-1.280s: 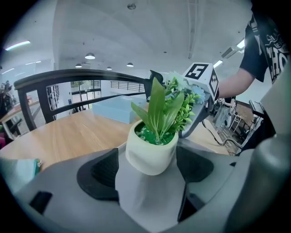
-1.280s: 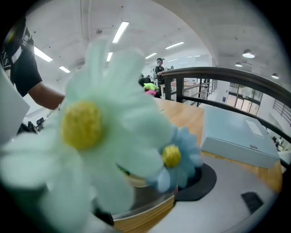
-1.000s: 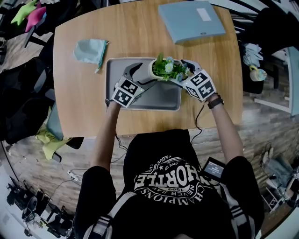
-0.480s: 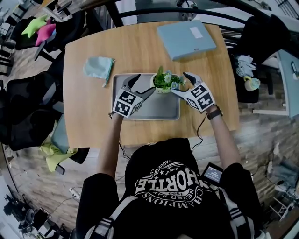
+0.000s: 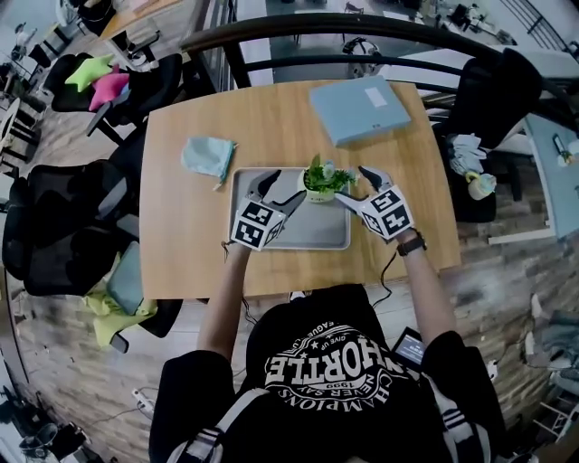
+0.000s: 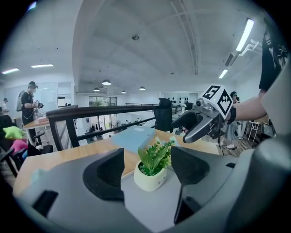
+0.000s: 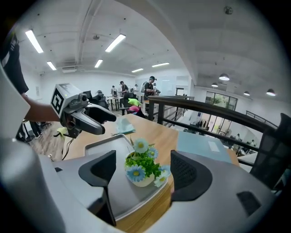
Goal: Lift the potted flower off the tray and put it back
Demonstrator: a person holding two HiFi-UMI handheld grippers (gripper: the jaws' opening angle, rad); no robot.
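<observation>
A small cream pot of green leaves and blue-white flowers (image 5: 318, 184) stands upright on the far edge of a grey metal tray (image 5: 312, 231). My left gripper (image 5: 280, 188) hovers over the tray just left of the pot. My right gripper (image 5: 355, 187) hovers at the pot's right. Both point inward at the flower with their jaws wide and closing, and no pad touches it. In the left gripper view the pot (image 6: 151, 178) stands on the tray beyond the jaws. The right gripper view shows the flower (image 7: 140, 171) ahead of the jaws the same way.
The tray lies mid-way on a wooden table (image 5: 181, 262). A light blue folder (image 5: 366, 108) lies at the far right, and a pale blue cloth pouch (image 5: 208, 156) left of the tray. Black office chairs (image 5: 63, 226) stand at the left. A dark railing (image 5: 298, 27) runs behind the table.
Both grippers have lifted up and drawn slightly back from the pot, which stays on the tray. The head view has pulled away, so everything looks smaller.
</observation>
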